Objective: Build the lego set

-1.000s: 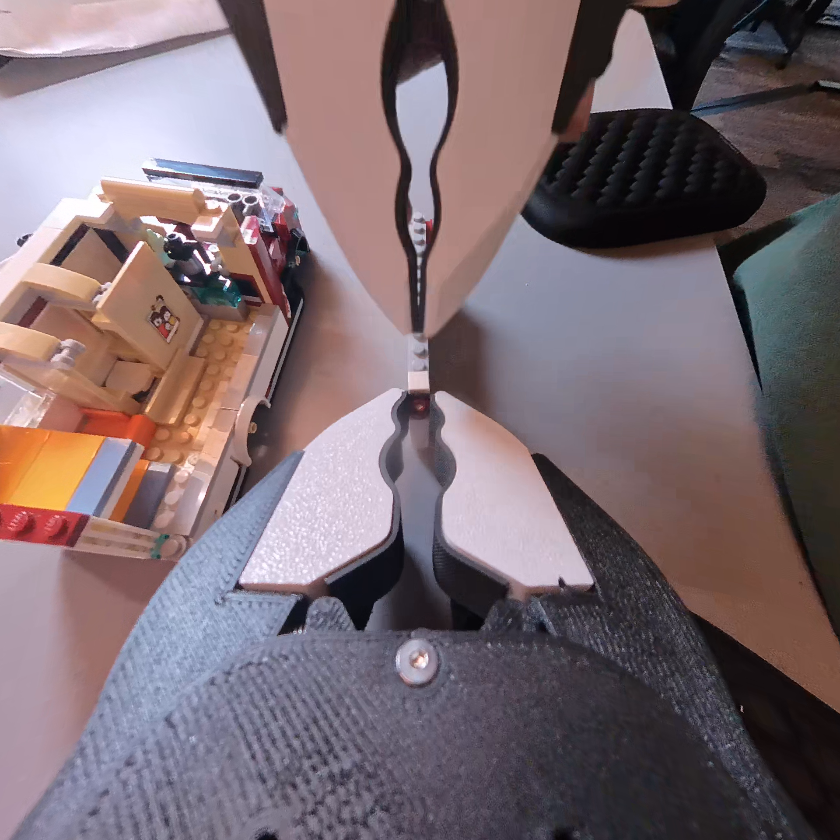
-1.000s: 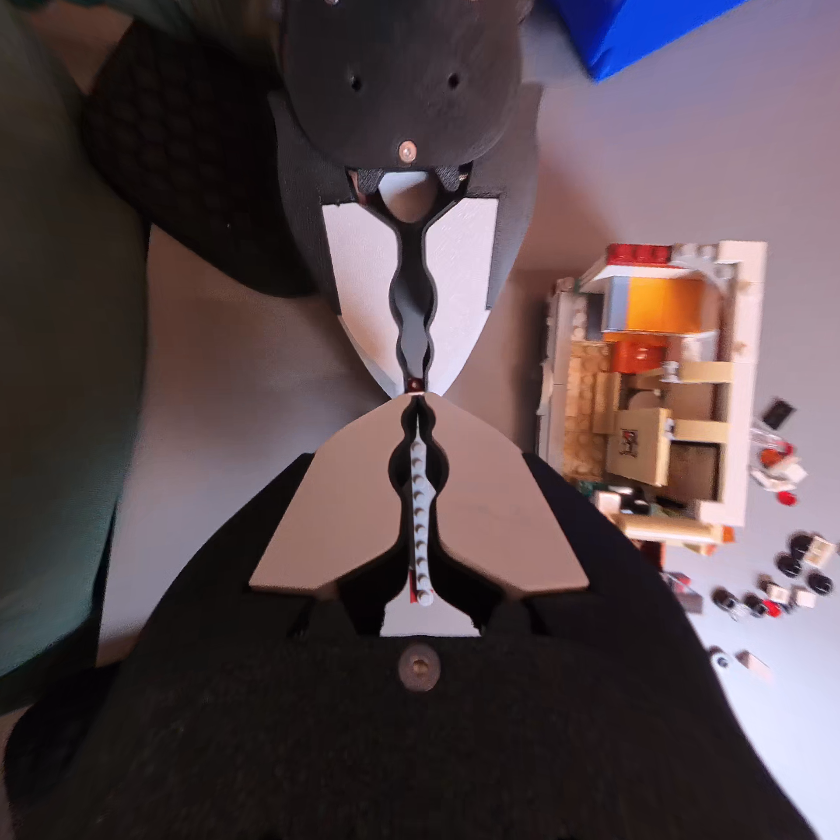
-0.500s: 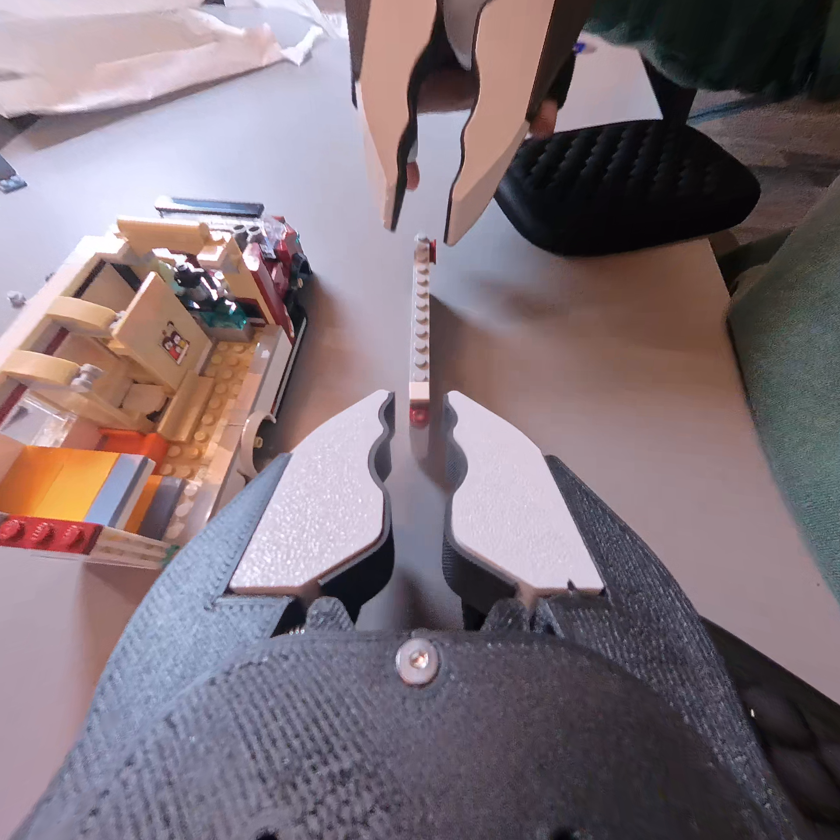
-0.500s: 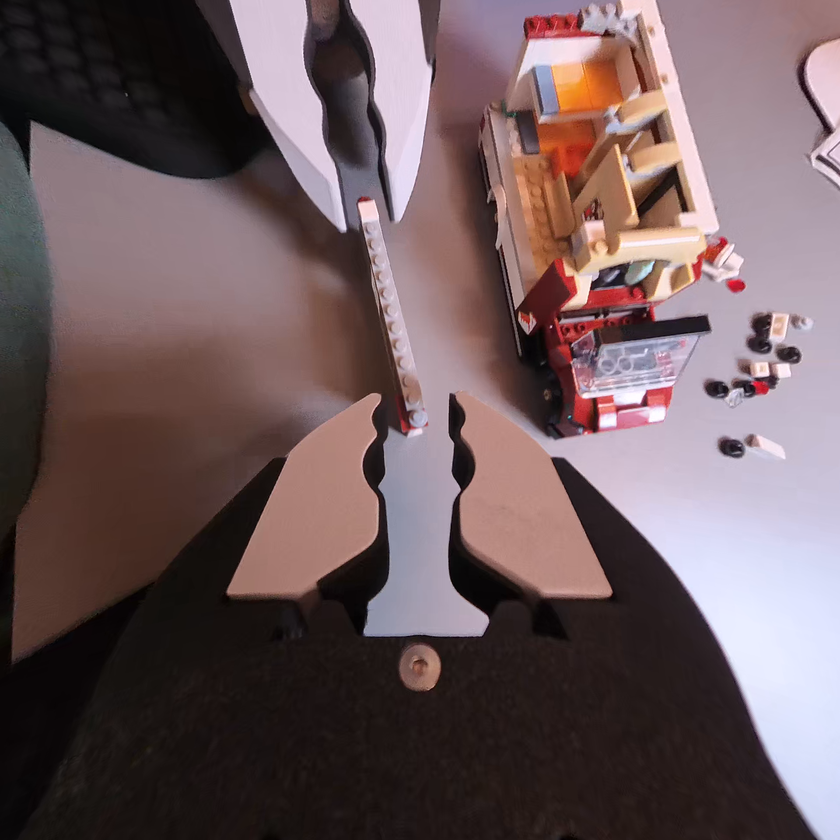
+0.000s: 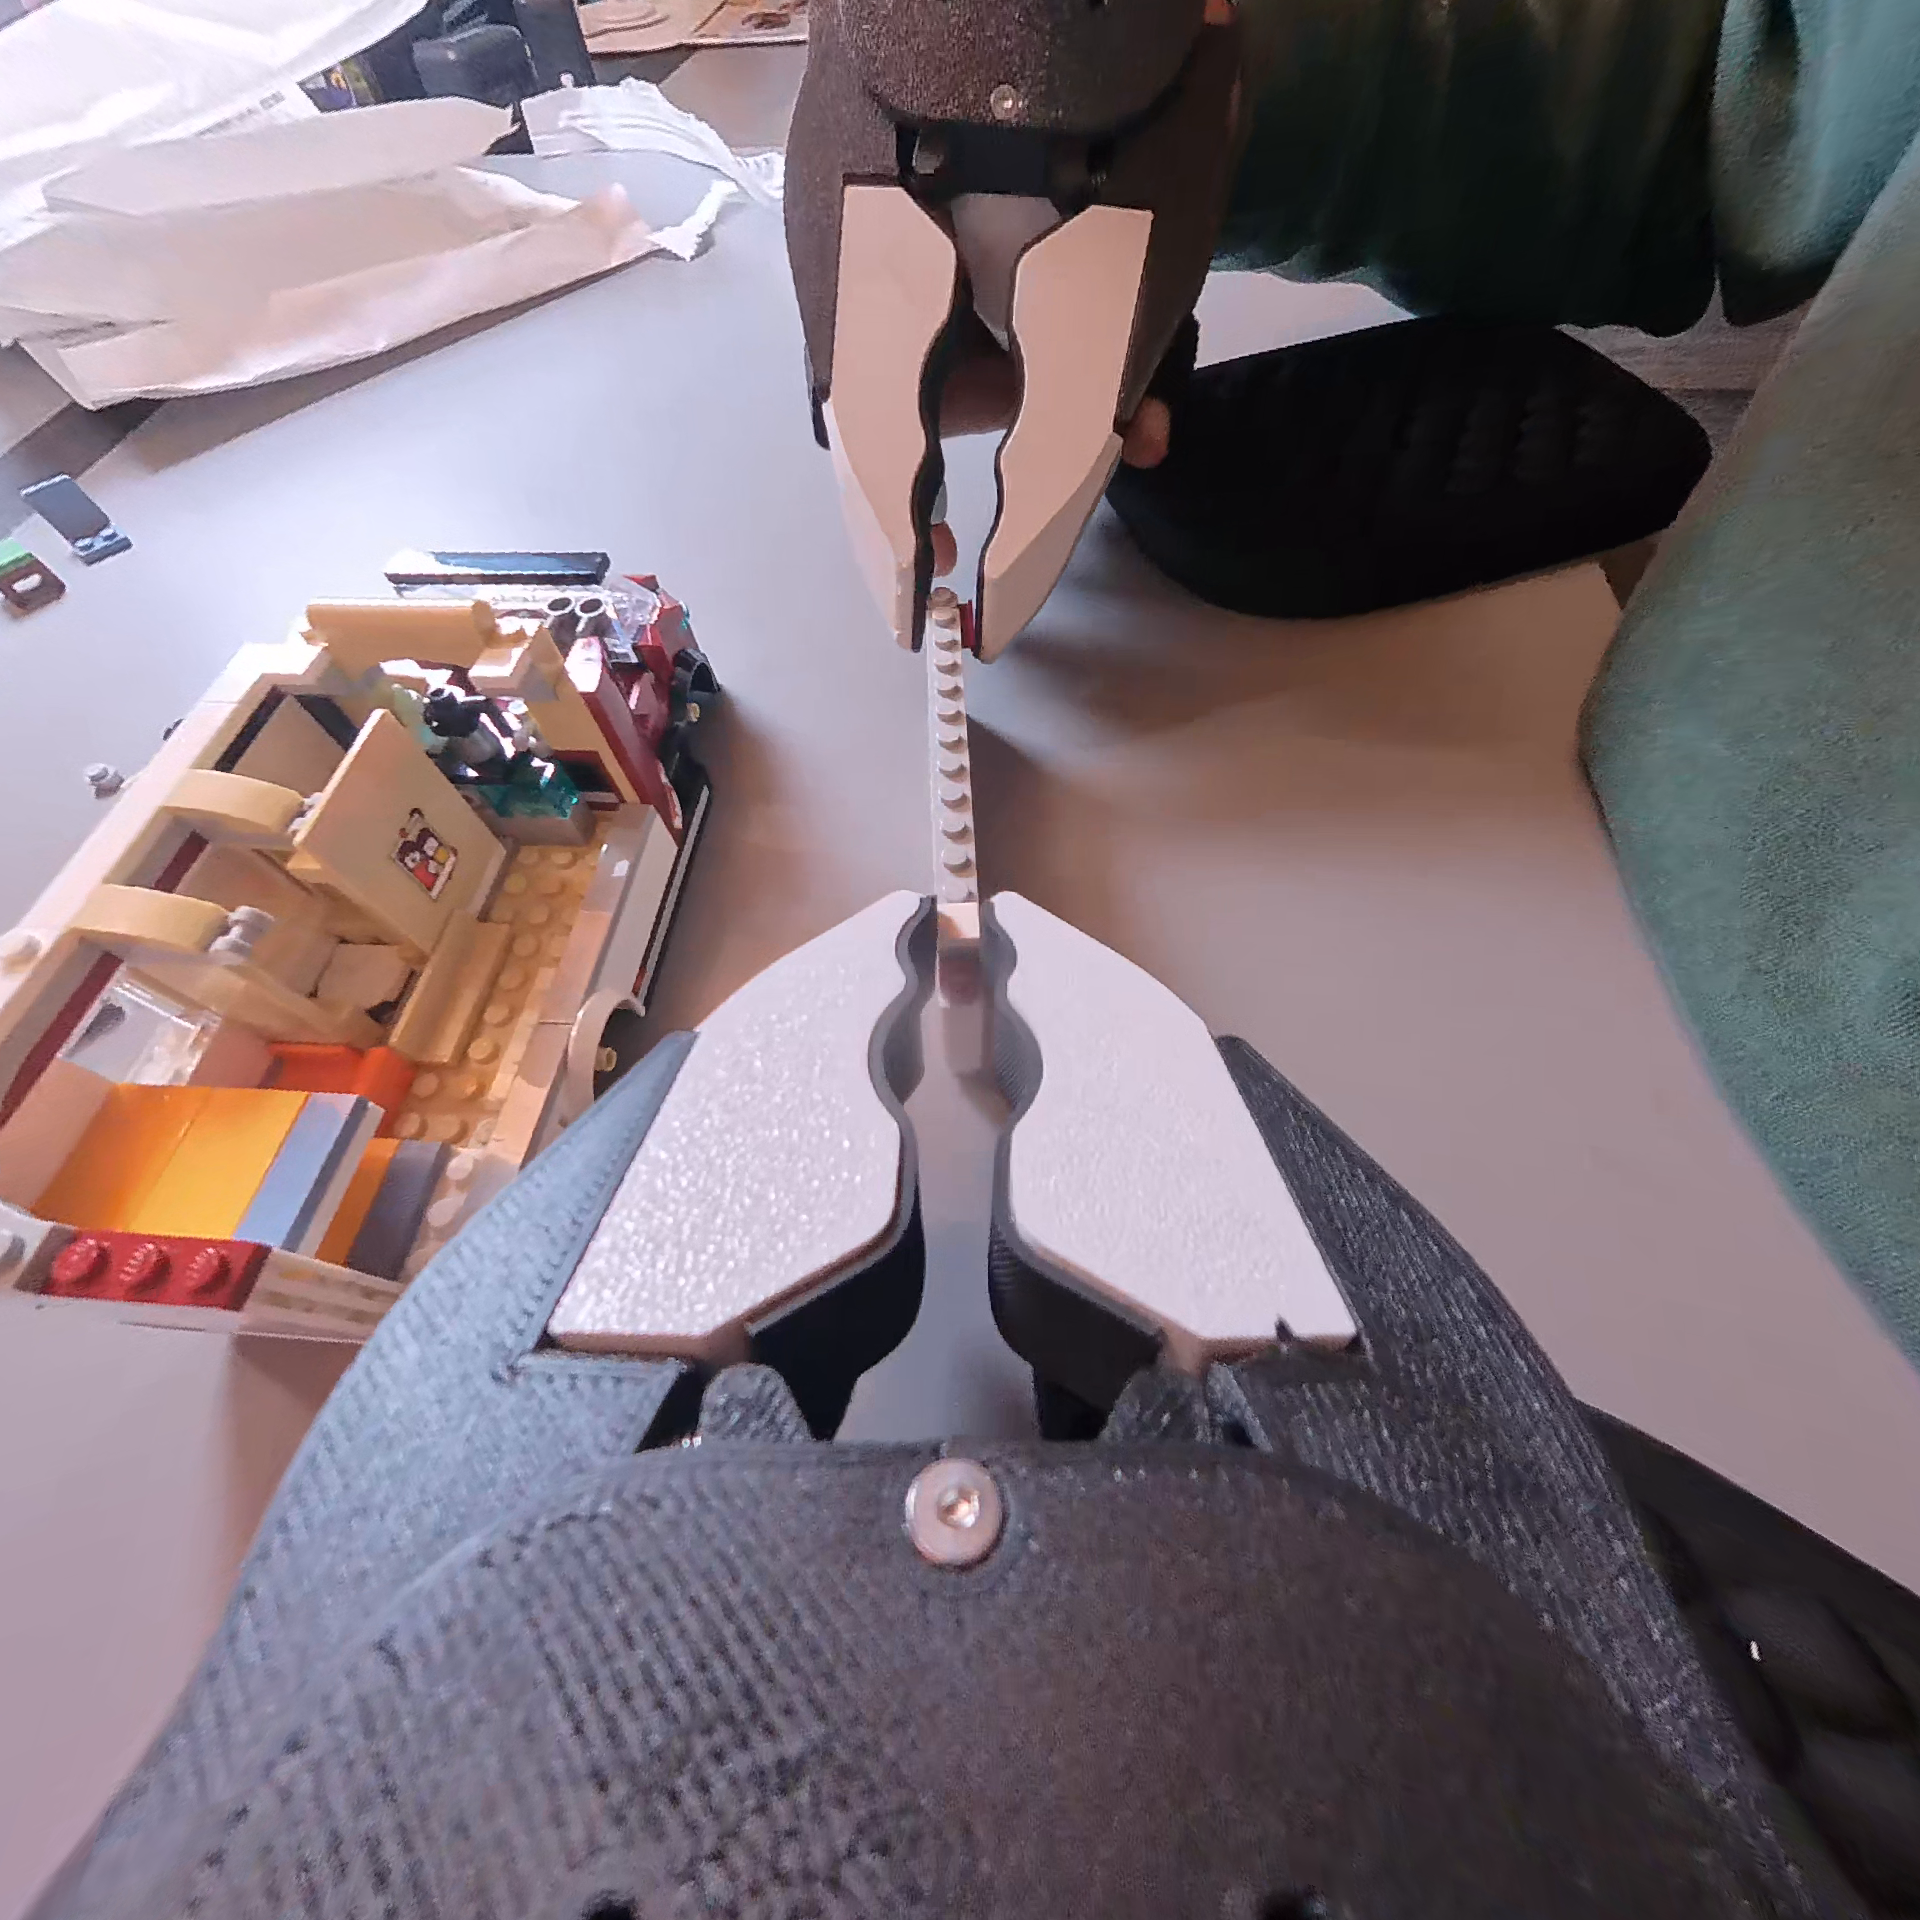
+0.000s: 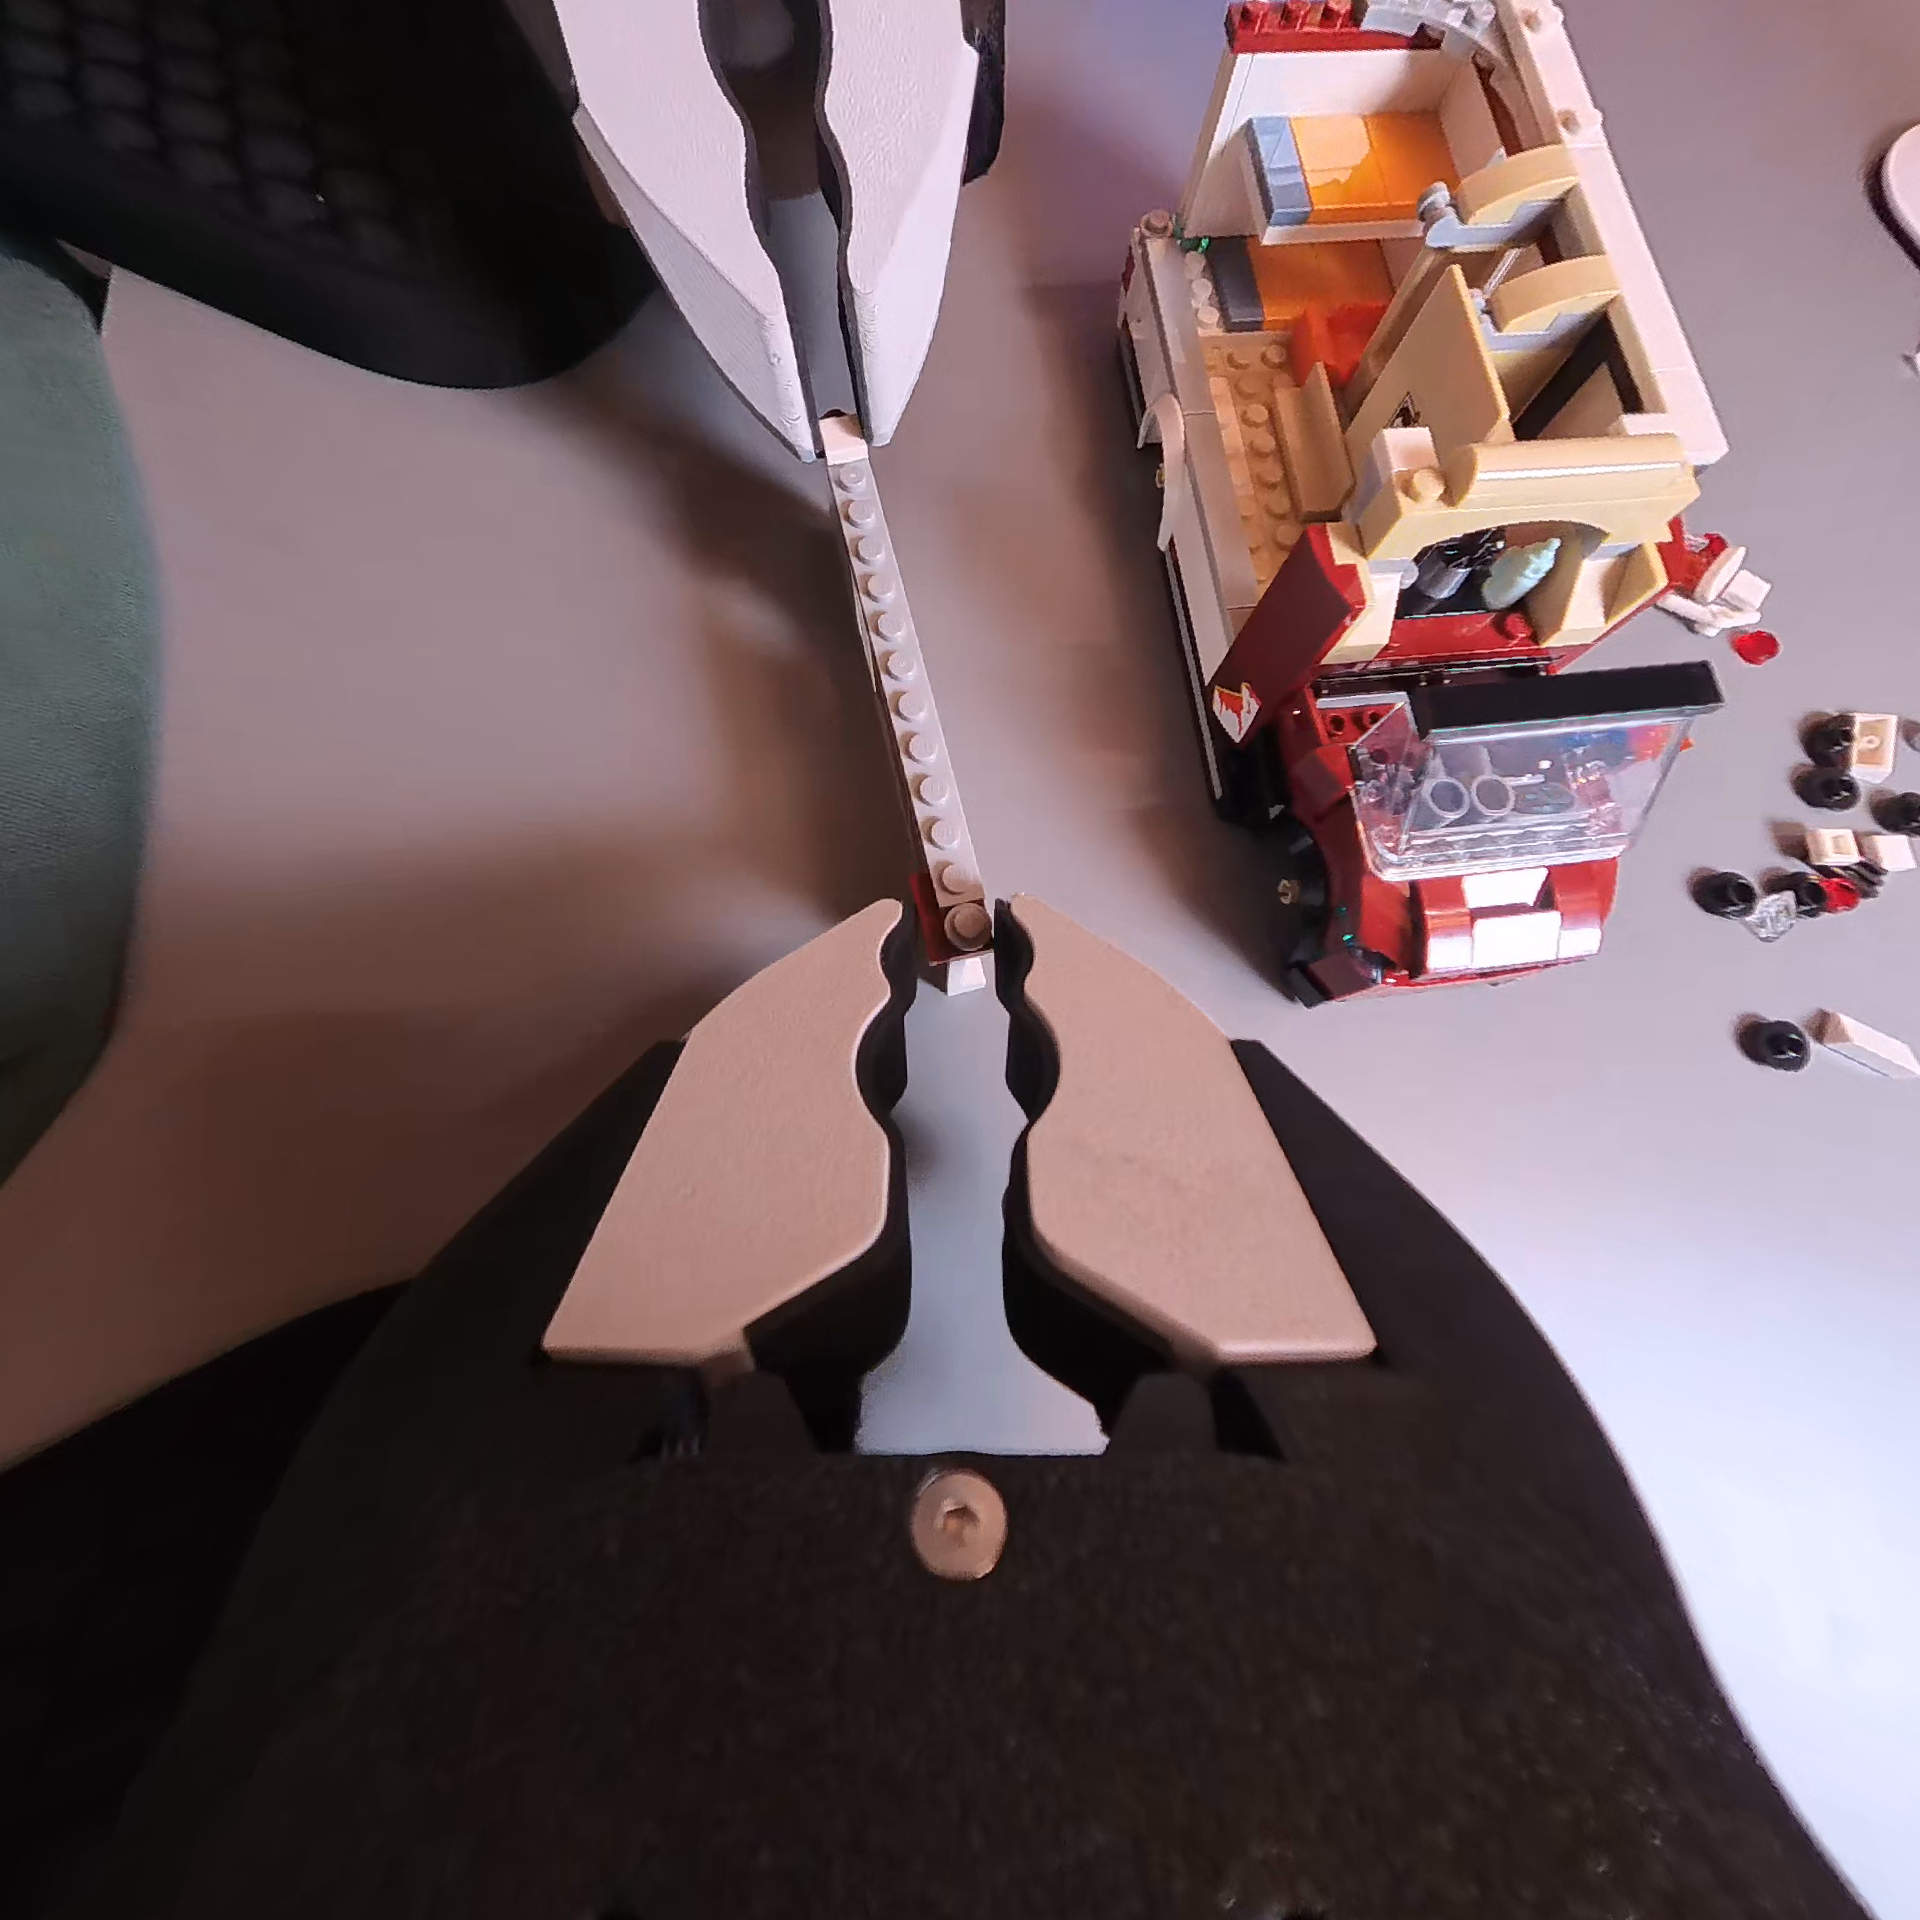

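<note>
Both grippers have narrowed since half a second ago, when each stood open with its tips clear of the long studded strip (image 5: 951,758).

Nearest me, the left gripper (image 5: 958,920) has its fingers almost together, pinching the strip's near end by its sides. That grip reads as firm from the right wrist view too. At the far end the right gripper (image 6: 951,925) is drawn in just as narrowly. Its pads appear to press the dark red underside layer on one side and the pale plate on the other.

The strip bridges the two grippers over the grey table (image 5: 1299,831). Its long axis runs straight along both sets of fingers, roughly parallel to the side of the brick van (image 5: 343,904), studs facing up. I cannot tell whether it rests on the table or hangs just above.

As things lie, the strip is apart from the van. The van is roofless, with its interior exposed. Small loose pieces (image 6: 1839,831) lie beyond its red front. Farther off are crumpled paper (image 5: 312,208) and a black chair seat (image 5: 1403,468).
</note>
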`<state>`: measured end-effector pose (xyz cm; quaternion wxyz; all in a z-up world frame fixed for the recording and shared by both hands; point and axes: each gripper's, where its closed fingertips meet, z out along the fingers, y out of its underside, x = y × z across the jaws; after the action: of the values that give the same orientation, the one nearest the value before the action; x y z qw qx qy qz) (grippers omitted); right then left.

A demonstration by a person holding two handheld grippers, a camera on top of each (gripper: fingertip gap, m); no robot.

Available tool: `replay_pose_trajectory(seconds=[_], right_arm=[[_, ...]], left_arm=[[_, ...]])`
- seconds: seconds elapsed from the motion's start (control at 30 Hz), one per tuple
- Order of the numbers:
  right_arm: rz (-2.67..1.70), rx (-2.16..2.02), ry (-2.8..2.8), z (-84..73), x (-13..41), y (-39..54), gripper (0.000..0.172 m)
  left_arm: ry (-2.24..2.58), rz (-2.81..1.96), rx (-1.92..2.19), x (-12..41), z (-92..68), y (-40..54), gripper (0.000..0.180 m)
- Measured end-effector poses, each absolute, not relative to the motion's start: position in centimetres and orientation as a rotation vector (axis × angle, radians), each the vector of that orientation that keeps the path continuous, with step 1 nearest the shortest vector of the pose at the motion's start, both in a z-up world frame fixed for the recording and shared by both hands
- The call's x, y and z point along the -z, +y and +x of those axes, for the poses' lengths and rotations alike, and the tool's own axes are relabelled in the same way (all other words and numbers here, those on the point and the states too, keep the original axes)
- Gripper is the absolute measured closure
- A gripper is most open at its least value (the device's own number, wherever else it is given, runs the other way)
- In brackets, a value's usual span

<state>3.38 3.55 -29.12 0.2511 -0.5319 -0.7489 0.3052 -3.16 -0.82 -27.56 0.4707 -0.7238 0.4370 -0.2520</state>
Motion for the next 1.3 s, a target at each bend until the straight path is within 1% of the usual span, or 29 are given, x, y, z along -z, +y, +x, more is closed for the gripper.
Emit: replay_pose_trajectory(seconds=[0.03, 0.63, 0.67, 0.7, 0.73, 0.77, 0.87, 0.97, 1.1, 1.2, 1.3], right_arm=[[-1.446, -0.839, -2.037, 3.4, 29.1, 3.6, 0.159], [-1.478, -0.916, -2.024, 3.5, 29.1, 3.3, 0.16], [-1.484, -0.919, -2.02, 3.5, 29.1, 3.3, 0.16], [-1.489, -0.919, -2.017, 3.4, 29.1, 3.3, 0.16], [-1.491, -0.919, -2.016, 3.4, 29.1, 3.4, 0.16], [-1.493, -0.92, -2.013, 3.4, 29.1, 3.4, 0.16], [-1.502, -0.924, -2.009, 3.4, 29.1, 3.4, 0.159], [-1.51, -0.965, -1.98, 3.5, 28.3, 3.8, 0.153], [-1.506, -0.992, -1.912, 3.8, 26.7, 5.0, 0.15], [-1.503, -0.986, -1.937, 3.9, 27.3, 4.8, 0.145], [-1.497, -0.964, -1.974, 3.4, 28.6, 4.3, 0.145]], left_arm=[[1.069, -1.775, 0.616, 27.6, -3.2, -0.8, 0.173], [1.032, -1.783, 0.675, 27.5, -3.4, -0.5, 0.173], [1.032, -1.789, 0.667, 27.6, -3.5, -0.4, 0.157], [1.039, -1.806, 0.658, 27.8, -3.6, -0.4, 0.15], [1.049, -1.82, 0.655, 28.1, -3.6, -0.4, 0.149], [1.06, -1.831, 0.64, 28.3, -3.5, -0.4, 0.15], [1.108, -1.862, 0.551, 29.2, -3.6, -0.4, 0.171], [1.107, -1.872, 0.56, 29.3, -3.6, -0.4, 0.172], [1.1, -1.877, 0.565, 29.3, -3.7, -0.4, 0.172], [1.095, -1.878, 0.558, 29.3, -3.8, -0.3, 0.172], [1.094, -1.883, 0.56, 29.4, -3.9, -0.2, 0.17]])
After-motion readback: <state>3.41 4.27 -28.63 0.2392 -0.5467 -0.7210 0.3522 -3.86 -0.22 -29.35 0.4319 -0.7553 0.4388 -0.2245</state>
